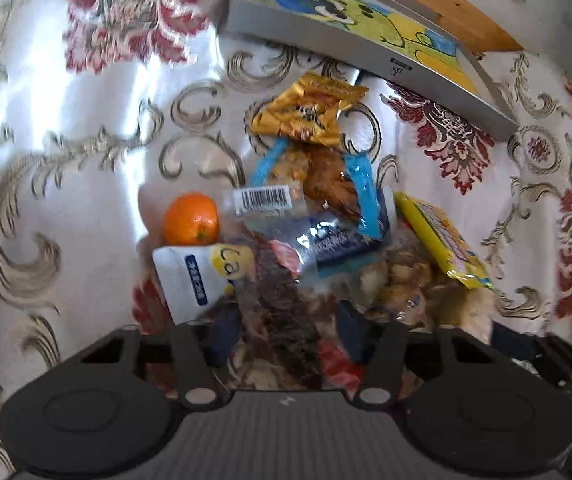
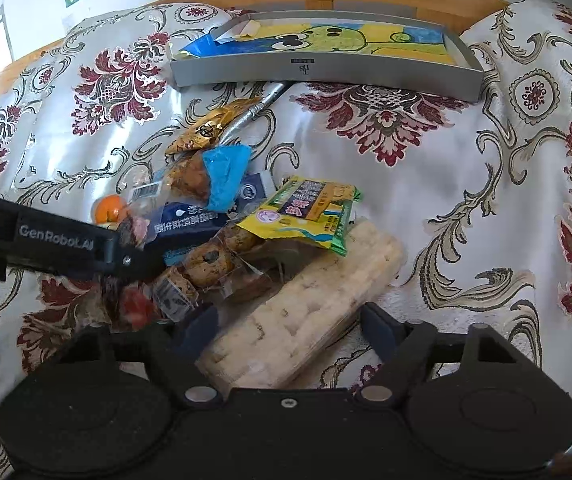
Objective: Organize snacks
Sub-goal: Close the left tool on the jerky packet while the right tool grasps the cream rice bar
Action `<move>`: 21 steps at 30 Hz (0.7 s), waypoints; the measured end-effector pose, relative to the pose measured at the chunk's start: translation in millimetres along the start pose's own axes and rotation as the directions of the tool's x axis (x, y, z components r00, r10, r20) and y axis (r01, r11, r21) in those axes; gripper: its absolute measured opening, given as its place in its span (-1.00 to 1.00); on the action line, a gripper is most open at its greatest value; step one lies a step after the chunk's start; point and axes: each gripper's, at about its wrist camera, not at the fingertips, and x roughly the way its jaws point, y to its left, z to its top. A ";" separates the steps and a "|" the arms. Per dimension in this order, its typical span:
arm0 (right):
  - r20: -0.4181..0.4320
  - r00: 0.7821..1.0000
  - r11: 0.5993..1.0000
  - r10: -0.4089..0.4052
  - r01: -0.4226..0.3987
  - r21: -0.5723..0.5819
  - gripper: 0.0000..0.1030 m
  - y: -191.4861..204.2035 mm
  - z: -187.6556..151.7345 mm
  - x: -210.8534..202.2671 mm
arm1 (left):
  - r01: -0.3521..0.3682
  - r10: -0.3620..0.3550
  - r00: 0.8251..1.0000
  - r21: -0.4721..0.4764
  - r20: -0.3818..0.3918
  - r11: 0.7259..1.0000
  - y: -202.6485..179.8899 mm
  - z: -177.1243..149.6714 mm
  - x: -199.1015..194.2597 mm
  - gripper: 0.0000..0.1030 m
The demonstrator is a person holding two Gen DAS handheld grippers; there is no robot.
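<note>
One long rice cracker pack (image 2: pixel 306 304) diagonal, far end up-right, between parted right tongs (image 2: pixel 290 320); left tongs (image 1: pixel 286 328) parted too.

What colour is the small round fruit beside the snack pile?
Orange, clearest in the left wrist view.

left claw (image 1: pixel 286 344) tips buried in snacks, tray (image 1: pixel 366 52) cropped by edge

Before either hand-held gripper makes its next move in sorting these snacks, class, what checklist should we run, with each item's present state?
1. Gray tray has room: ok.
2. Right hand-held gripper open, astride the rice cracker pack: ok.
3. Left hand-held gripper gripping the dark snack packet: cannot tell.
4. Orange free of the pile: not ok, wrappers touch it.
5. Yellow snack packet overlaps the rice cracker pack: not ok.
</note>
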 end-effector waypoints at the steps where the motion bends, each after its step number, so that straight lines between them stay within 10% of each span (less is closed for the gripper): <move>1: 0.000 1.000 1.000 -0.001 0.001 0.000 0.45 -0.3 0.0 -0.1 | 0.010 -0.010 1.000 -0.013 0.004 1.000 1.8 -1.4 -1.3 0.06; 10: 0.009 0.997 0.997 -0.082 0.082 0.006 0.05 -5.1 -0.3 -4.1 | 0.045 -0.045 0.998 0.007 0.033 0.999 2.3 -8.8 -9.8 0.01; 21: -0.033 0.995 0.996 -0.092 0.092 -0.002 0.19 -5.4 -2.9 8.9 | 0.050 -0.054 0.996 0.047 0.073 0.998 -3.9 -10.5 -19.2 -0.01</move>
